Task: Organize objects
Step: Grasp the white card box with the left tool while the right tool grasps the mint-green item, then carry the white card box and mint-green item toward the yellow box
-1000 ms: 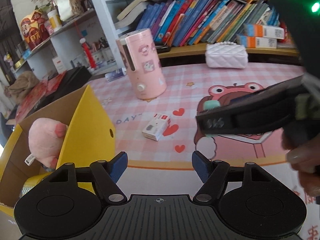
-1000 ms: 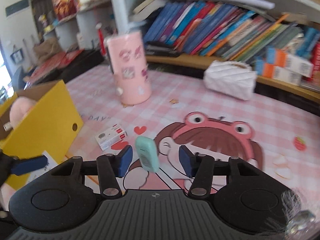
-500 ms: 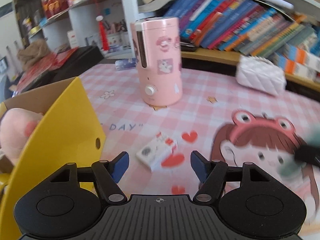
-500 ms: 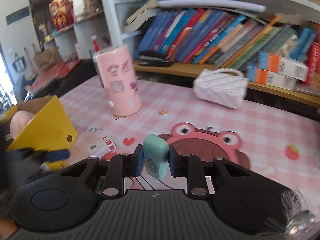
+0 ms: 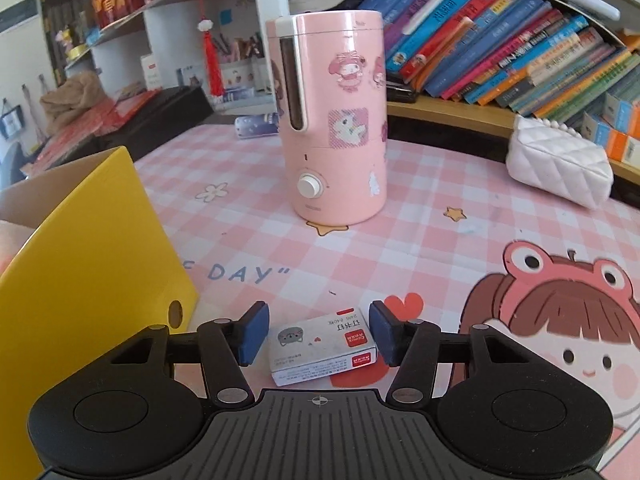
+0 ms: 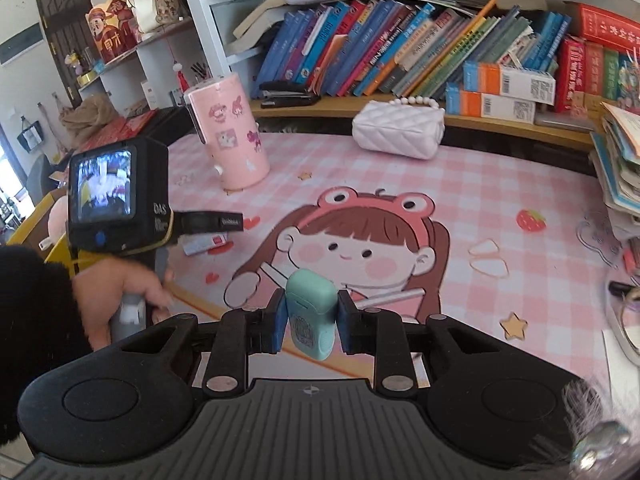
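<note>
A small white box of staples [image 5: 322, 344] with a red label lies flat on the pink cartoon mat [image 5: 400, 248]. My left gripper [image 5: 316, 334] is lowered over it, a blue pad on either side. Its jaws are closing, and a narrow gap still shows at the left pad. My right gripper [image 6: 311, 322] is shut on a mint-green case [image 6: 311, 304], held upright above the mat. In the right wrist view the staple box [image 6: 204, 244] lies under the left gripper's finger. A yellow cardboard box [image 5: 88, 264] stands open at the left.
A tall pink humidifier [image 5: 336, 120] stands behind the staple box. A white quilted purse [image 5: 560, 168] rests by the bookshelf. A pink plush [image 6: 58, 216] sits in the yellow box. A hand [image 6: 120, 292] holds the left gripper's handle. Stacked books [image 6: 616, 168] line the right edge.
My left gripper came forward and down over the staple box and narrowed its jaws around it. My right gripper shut on the mint-green case and lifted it off the mat.
</note>
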